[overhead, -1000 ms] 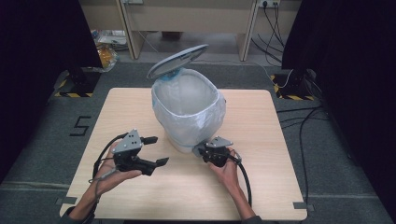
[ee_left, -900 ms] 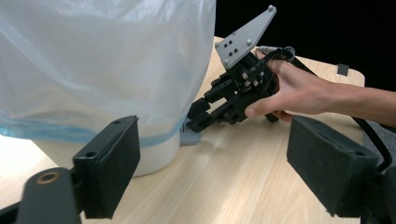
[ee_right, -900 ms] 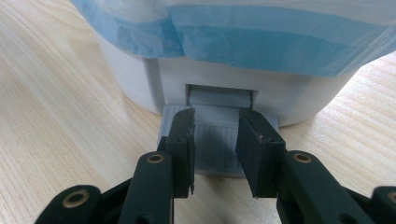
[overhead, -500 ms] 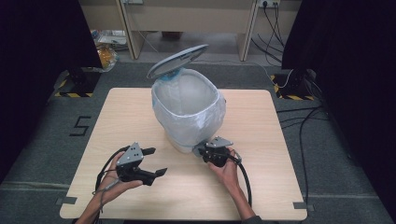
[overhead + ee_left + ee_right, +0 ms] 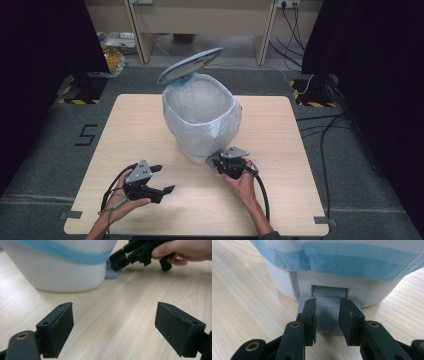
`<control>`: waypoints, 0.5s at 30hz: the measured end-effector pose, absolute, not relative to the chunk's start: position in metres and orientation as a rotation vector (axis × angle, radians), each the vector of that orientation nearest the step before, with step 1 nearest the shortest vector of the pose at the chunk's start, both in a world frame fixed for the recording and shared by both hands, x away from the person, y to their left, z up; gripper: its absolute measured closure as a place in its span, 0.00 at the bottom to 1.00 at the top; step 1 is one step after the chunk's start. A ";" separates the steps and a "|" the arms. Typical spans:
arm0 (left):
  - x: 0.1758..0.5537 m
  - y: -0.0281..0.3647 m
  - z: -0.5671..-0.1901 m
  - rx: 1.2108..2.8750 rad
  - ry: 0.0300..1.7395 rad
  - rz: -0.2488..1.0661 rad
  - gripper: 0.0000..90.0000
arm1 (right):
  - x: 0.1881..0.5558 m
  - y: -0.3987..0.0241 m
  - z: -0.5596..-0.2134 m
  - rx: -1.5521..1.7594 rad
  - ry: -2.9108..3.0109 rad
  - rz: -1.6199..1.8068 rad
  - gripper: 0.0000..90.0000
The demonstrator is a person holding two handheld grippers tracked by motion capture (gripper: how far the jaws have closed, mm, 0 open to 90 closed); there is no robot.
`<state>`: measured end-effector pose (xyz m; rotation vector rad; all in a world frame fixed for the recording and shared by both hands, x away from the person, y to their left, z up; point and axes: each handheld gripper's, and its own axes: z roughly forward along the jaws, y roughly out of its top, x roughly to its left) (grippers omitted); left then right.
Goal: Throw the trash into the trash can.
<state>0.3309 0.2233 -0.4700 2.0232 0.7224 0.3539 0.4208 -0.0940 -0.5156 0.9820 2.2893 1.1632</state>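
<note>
- high view: a white pedal bin [image 5: 200, 117], lined with a pale bag with a blue band, stood near the middle of the worktop [image 5: 280, 200], its grey lid [image 5: 190, 65] tipped up at the back. the right claw [image 5: 216, 161] rested low at the bin's front foot, which i judged was what held the lid up. the left claw [image 5: 162, 179] lay clear of the bin on bare wood, its jaws spread, seemingly idle and out of the way.
- high view, room: the bin sat well in from every edge; open worktop lay to the left, right and front, while both hands worked close to the near edge.
- left gripper view: the left claw [image 5: 113, 332] was spread wide over empty wood, gripping nothing. the bin's base [image 5: 67, 277] stood ahead to the left, the right claw [image 5: 117, 261] at the grey pedal [image 5: 111, 273] beyond.
- right gripper view: the right claw [image 5: 327, 317] sat over the ribbed pedal [image 5: 328, 315], jaws part open with a narrow gap, pinching nothing; whether they pressed it i could not tell. the bin wall [image 5: 284, 282] rose just behind, leaving little room forward.
</note>
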 end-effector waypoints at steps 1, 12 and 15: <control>0.331 0.224 -0.474 2.032 0.730 0.353 0.17 | 0.421 -0.094 -0.516 0.982 2.290 1.163 0.74; 0.329 0.233 -0.504 2.079 0.791 0.350 0.17 | 0.421 -0.094 -0.516 0.982 2.289 1.163 0.74; 0.329 0.235 -0.509 2.096 0.805 0.325 0.17 | 0.421 -0.094 -0.516 0.983 2.289 1.163 0.74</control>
